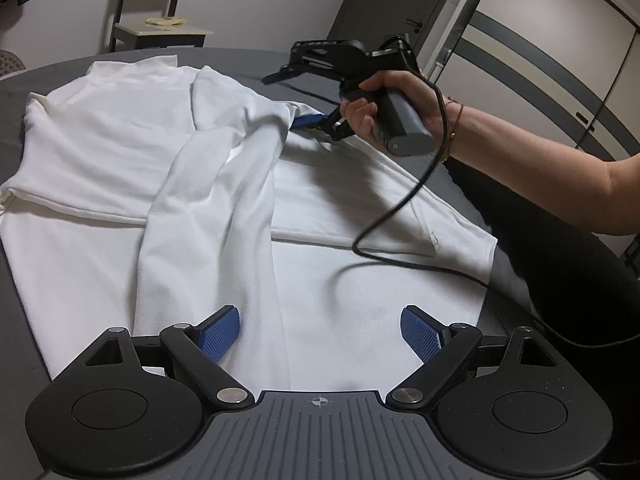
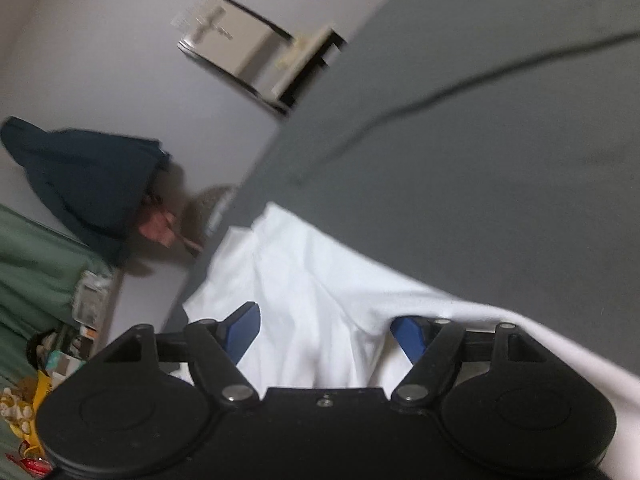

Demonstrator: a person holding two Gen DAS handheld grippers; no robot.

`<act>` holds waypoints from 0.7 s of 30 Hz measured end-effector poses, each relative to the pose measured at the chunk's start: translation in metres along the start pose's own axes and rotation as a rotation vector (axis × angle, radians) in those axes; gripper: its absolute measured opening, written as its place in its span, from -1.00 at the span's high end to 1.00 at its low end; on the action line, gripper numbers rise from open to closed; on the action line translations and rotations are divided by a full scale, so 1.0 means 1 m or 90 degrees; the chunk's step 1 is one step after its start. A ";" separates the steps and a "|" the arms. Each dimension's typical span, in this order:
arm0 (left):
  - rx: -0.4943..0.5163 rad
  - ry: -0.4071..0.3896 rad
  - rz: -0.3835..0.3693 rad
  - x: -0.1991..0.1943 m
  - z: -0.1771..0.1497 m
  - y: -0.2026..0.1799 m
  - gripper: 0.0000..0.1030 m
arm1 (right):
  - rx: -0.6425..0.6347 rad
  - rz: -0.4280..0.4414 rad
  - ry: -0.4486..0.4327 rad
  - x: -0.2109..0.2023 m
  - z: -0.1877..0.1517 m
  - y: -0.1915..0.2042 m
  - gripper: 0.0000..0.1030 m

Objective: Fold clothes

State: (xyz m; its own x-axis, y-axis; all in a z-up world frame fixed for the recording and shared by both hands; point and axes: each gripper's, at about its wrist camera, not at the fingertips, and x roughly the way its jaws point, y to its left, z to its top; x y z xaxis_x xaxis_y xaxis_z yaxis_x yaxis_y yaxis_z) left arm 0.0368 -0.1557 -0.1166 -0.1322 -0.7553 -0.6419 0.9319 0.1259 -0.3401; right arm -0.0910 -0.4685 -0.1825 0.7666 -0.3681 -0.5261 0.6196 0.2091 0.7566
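Left wrist cam has the left gripper (image 1: 320, 334) spread wide with nothing in it, hovering over the white garment (image 1: 120, 152) spread on the grey table (image 1: 24, 320), and the right wrist cam has the right gripper (image 2: 326, 332) gaping too, loose white cloth bunched between the pads.

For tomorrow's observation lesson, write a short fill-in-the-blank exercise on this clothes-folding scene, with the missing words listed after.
1. The garment spread on the grey table is ____ in colour.
2. The pads of the left tool are ____ in colour.
3. A black ____ trails from the right tool across the cloth.
4. Behind the table stands a ____ with something pale on its seat.

Missing words: white; blue; cable; chair
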 end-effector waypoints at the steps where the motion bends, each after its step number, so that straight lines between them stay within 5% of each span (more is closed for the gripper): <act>1: 0.000 0.001 -0.001 0.000 0.000 0.000 -0.73 | 0.007 0.017 -0.009 -0.002 0.000 -0.004 -0.38; 7: 0.007 0.003 0.001 0.000 -0.001 -0.002 -0.73 | 0.021 0.054 0.035 0.014 -0.005 -0.014 -0.43; 12: 0.002 0.001 0.001 0.000 -0.001 0.000 -0.73 | -0.003 0.082 0.010 0.019 -0.005 -0.013 -0.37; 19: 0.000 0.004 0.001 0.002 -0.002 0.000 -0.73 | 0.009 0.095 0.018 0.012 0.016 -0.025 0.65; 21: 0.002 0.006 0.000 0.003 -0.002 -0.001 -0.73 | 0.037 0.089 0.020 0.012 0.022 -0.035 0.77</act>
State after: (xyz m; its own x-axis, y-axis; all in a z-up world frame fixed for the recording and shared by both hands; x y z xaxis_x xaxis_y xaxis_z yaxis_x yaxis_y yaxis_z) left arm 0.0348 -0.1567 -0.1195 -0.1348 -0.7489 -0.6489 0.9329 0.1248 -0.3378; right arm -0.1072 -0.5003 -0.2069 0.8502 -0.3104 -0.4252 0.4963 0.2034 0.8440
